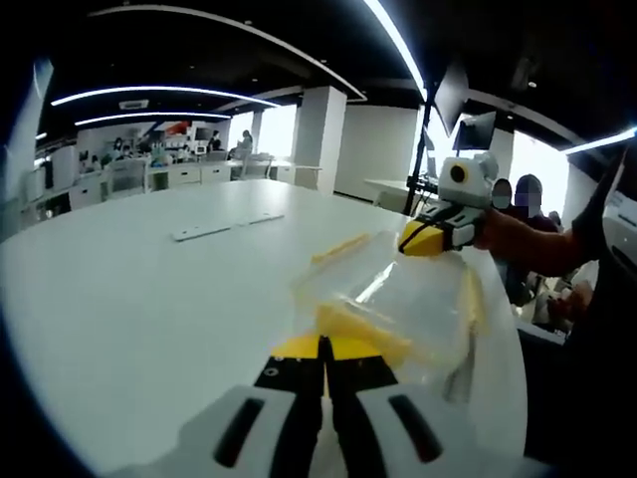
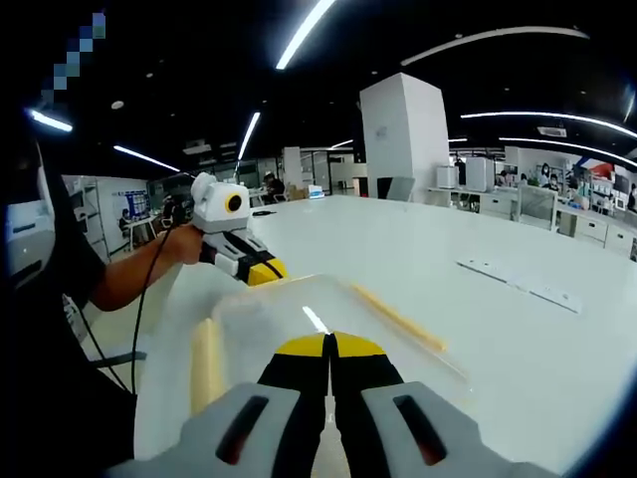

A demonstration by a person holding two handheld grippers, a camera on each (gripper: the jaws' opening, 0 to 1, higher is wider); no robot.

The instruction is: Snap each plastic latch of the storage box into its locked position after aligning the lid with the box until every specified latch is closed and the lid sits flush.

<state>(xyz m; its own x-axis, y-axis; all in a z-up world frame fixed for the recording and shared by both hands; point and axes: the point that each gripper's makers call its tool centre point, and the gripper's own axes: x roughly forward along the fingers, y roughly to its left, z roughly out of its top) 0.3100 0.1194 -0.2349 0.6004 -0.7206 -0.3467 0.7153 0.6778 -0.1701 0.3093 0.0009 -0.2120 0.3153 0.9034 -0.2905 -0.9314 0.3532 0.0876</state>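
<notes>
A clear plastic storage box (image 1: 403,299) with its lid (image 2: 299,309) on lies on the white table (image 1: 129,299). Yellow latches run along its long sides (image 1: 338,247) (image 1: 473,299), seen from the other end as yellow latches (image 2: 204,363) (image 2: 398,317). My left gripper (image 1: 323,344) is shut, its yellow tips at the box's near end beside a yellow end latch (image 1: 373,344). The right gripper (image 1: 430,239) sits at the opposite end. In the right gripper view my right gripper (image 2: 328,344) is shut over the lid's end, and the left gripper (image 2: 261,269) faces it across the box.
Two flat white strips (image 1: 199,232) (image 1: 261,217) lie farther out on the table, also seen as white strips (image 2: 488,269) (image 2: 557,296). A person's arm (image 1: 528,244) holds the right gripper; a cabled arm (image 2: 139,274) holds the left. The table edge (image 2: 164,329) runs close to the box.
</notes>
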